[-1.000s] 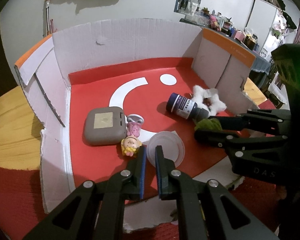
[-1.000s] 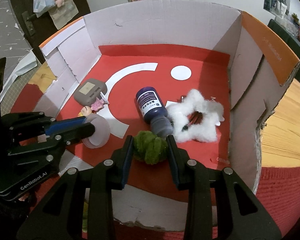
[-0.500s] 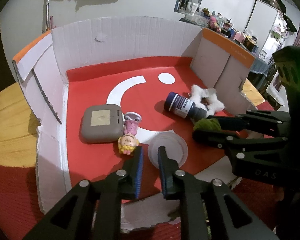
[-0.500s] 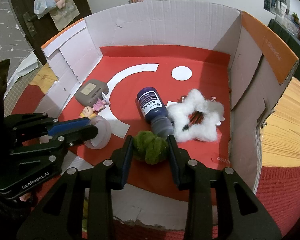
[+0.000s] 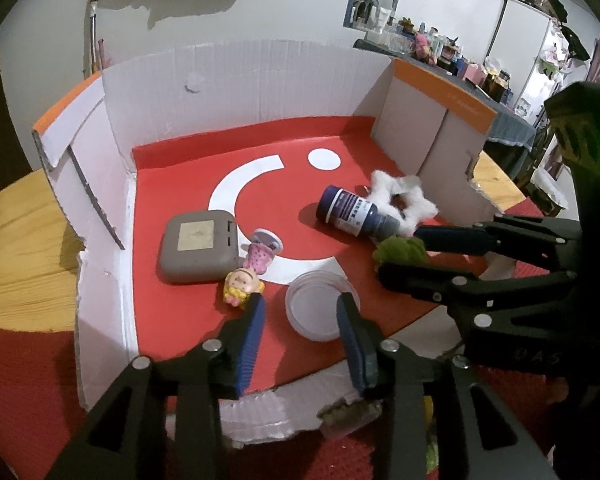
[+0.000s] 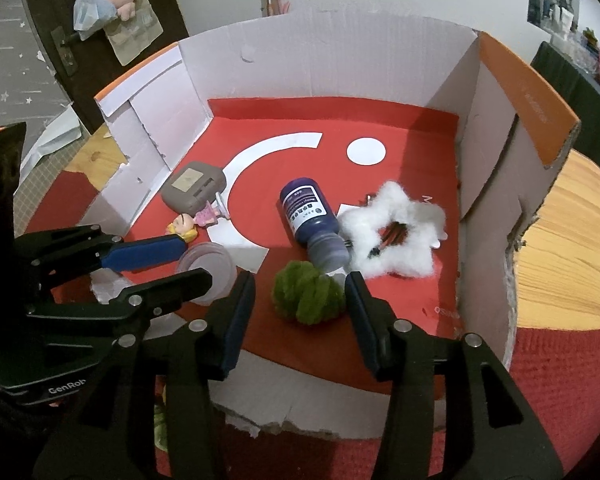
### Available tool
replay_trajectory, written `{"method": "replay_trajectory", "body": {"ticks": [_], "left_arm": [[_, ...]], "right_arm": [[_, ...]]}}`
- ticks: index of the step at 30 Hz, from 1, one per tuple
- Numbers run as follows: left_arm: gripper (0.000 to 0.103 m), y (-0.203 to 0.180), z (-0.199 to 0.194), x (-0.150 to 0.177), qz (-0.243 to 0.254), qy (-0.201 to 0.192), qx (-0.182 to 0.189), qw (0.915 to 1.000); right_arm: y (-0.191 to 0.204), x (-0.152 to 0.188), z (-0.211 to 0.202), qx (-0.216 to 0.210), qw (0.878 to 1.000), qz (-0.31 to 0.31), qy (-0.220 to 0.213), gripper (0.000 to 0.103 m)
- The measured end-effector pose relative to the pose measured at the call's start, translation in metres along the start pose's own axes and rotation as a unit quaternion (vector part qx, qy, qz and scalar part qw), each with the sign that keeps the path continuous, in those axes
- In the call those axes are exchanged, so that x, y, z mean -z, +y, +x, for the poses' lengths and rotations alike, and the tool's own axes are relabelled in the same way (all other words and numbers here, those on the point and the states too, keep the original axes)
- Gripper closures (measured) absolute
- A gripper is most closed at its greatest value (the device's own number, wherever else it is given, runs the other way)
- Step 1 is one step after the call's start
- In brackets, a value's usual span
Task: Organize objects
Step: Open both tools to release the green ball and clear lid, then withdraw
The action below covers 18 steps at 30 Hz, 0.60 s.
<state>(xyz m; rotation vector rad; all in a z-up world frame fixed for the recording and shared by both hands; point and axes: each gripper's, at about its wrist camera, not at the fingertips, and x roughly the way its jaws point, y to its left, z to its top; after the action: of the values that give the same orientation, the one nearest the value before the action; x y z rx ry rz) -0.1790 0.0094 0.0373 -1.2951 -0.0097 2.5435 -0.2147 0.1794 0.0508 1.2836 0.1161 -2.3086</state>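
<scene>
A cardboard box (image 5: 236,80) with a red floor holds the objects. My left gripper (image 5: 300,304) is open around a clear plastic cup (image 5: 318,304) lying on the box floor; the cup also shows in the right wrist view (image 6: 208,264). My right gripper (image 6: 300,284) is open around a green fuzzy ball (image 6: 308,298), which rests on the floor; the ball also shows in the left wrist view (image 5: 400,250). A dark blue bottle (image 6: 312,216) lies on its side beside a white fluffy star (image 6: 396,232).
A grey flat case (image 5: 198,246) and a small pink and yellow doll (image 5: 248,276) lie at the left of the box floor. The box walls (image 6: 496,152) stand on three sides; the near edge is low and torn. A wooden table (image 6: 572,248) lies around it.
Both grippers have opened. The left one released the clear cup and the right one released the green ball; both objects now rest on the box floor.
</scene>
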Motion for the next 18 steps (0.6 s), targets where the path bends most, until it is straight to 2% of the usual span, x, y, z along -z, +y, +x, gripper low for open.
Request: {"method": "replay_trajectory", "body": {"ticks": [12,15,18], "left_arm": [[0.053,-0.001,-0.014,0.005,-0.001,-0.012,-0.008,0.9999],[0.048,-0.001,-0.019,0.006,-0.002,-0.016,-0.011,0.9998],[0.044,-0.002,-0.023,0.007,-0.001,-0.021,-0.014,0.9997]], "right_arm": [[0.006,0.005,-0.017,0.002,1.0,0.0,-0.016,0.047],[0.006,0.007,-0.024,0.006,1.0,0.003,-0.022,0.041],[0.006,0.01,-0.031,0.007,1.0,0.005,-0.028,0.04]]}}
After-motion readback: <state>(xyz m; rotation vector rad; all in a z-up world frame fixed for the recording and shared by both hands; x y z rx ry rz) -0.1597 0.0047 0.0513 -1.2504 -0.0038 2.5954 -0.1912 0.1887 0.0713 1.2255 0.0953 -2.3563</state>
